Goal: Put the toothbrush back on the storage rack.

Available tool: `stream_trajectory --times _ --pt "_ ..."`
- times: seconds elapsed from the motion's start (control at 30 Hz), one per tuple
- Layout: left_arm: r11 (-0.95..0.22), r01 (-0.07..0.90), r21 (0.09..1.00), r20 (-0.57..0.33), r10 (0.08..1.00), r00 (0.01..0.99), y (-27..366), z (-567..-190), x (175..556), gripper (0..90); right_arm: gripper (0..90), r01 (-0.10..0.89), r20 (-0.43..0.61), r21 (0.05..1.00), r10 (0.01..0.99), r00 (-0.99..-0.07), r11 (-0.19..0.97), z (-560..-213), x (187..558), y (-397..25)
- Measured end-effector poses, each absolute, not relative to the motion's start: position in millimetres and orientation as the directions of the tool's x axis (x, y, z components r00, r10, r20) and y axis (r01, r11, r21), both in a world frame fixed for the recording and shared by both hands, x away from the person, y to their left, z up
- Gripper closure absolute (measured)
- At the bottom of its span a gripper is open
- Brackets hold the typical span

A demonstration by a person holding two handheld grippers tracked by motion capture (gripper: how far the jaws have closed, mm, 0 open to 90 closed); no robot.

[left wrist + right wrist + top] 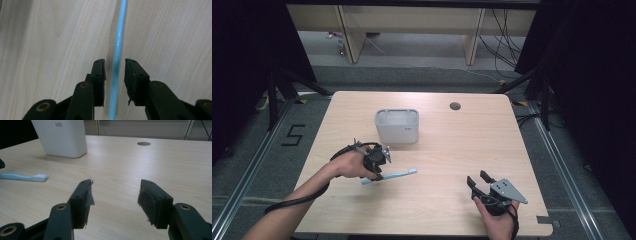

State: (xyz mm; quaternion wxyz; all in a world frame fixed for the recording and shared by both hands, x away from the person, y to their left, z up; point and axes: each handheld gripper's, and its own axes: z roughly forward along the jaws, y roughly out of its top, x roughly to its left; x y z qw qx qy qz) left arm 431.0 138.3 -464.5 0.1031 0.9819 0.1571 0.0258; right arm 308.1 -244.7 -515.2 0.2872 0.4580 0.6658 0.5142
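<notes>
High view: the left gripper (pixel 379 167) is held low over the pale wooden table (pixel 452 150), right above the handle end of a light blue plastic toothbrush (pixel 398 175) lying flat in front of a white rounded plastic holder box (pixel 397 126). The right gripper (pixel 479 181) rests near the table's right front, well apart from the brush

Left gripper view: jaws partly open, straddling the blue handle (pixel 116 67), a gap showing on each side; nothing clamped

Right gripper view: jaws wide apart and empty; the brush's white head (pixel 40 178) lies to the left, the box (pixel 61 137) behind it
</notes>
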Motion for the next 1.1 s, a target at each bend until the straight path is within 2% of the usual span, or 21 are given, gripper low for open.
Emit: stream_trajectory --times 0.4,1.1 --pt "-0.951 0.276 0.142 0.002 0.279 0.96 131 -469 436 72.0 44.3 0.311 0.081 0.949 0.907 -0.414 0.058 -515 308 -245" --pt "-0.966 0.233 0.115 -0.022 0.232 0.973 114 -473 441 76.6 44.1 0.316 0.085 0.947 0.904 -0.42 0.057 -515 308 -245"
